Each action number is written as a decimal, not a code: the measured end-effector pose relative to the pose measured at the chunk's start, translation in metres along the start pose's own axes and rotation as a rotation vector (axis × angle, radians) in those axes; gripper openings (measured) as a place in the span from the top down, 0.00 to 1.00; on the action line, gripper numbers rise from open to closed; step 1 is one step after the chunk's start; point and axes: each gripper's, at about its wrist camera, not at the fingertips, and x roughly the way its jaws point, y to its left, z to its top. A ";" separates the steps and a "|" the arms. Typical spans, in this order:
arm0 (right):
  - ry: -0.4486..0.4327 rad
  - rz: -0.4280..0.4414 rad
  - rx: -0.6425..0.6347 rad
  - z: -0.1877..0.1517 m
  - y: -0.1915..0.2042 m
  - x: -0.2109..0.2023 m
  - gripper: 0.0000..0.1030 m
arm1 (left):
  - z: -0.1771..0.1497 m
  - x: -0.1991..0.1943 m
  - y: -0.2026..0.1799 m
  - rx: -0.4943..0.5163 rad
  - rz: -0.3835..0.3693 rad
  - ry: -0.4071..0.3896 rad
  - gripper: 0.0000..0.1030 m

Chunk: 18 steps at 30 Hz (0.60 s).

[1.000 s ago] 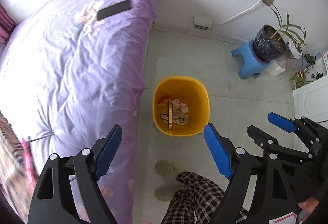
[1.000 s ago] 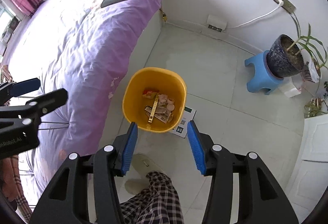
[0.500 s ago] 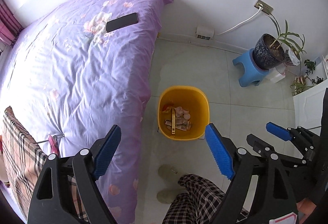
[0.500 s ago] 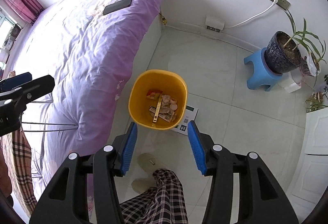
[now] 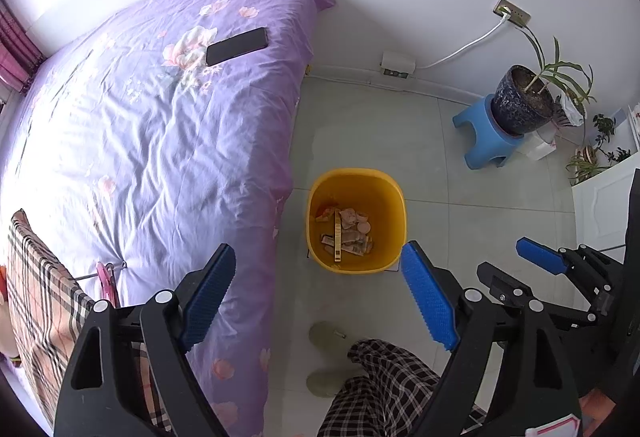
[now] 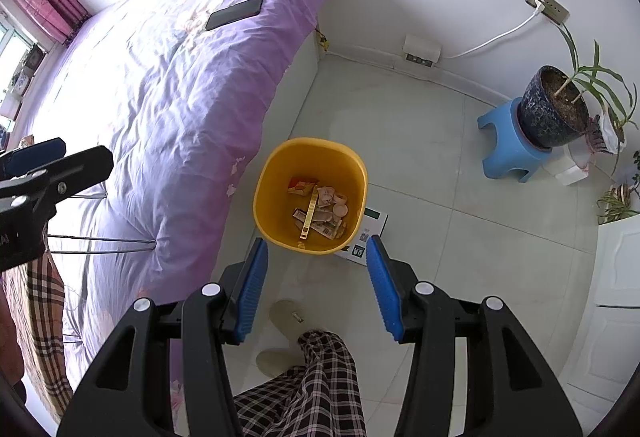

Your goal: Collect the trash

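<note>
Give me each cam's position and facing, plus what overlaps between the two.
Left wrist: sits on the left gripper, aimed steeply down at the floor beside the bed; shows its own open empty jaws, the right gripper at right, a plaid trouser leg and slippers.
Right wrist: sits on the right gripper, also aimed steeply down; shows its own open empty jaws, the left gripper at left, the same leg.
Shared: yellow bin with trash inside, black phone on the bed, blue stool with plant pot.

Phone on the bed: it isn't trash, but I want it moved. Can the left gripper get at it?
Probably yes: the phone lies bare on the bed, and the open, empty left gripper has nothing in between.
</note>
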 end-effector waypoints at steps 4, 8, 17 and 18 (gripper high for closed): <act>-0.001 0.000 0.002 -0.001 0.000 0.000 0.49 | 0.000 -0.001 0.002 -0.002 0.004 -0.001 0.18; -0.002 -0.001 0.003 0.001 0.000 -0.001 0.49 | 0.001 -0.003 0.003 -0.003 0.006 -0.005 0.18; -0.005 0.001 0.002 0.003 0.001 -0.001 0.49 | 0.005 -0.003 0.003 0.004 0.008 -0.008 0.18; -0.005 0.000 0.003 0.003 0.001 -0.001 0.49 | 0.005 -0.003 0.003 0.005 0.009 -0.009 0.18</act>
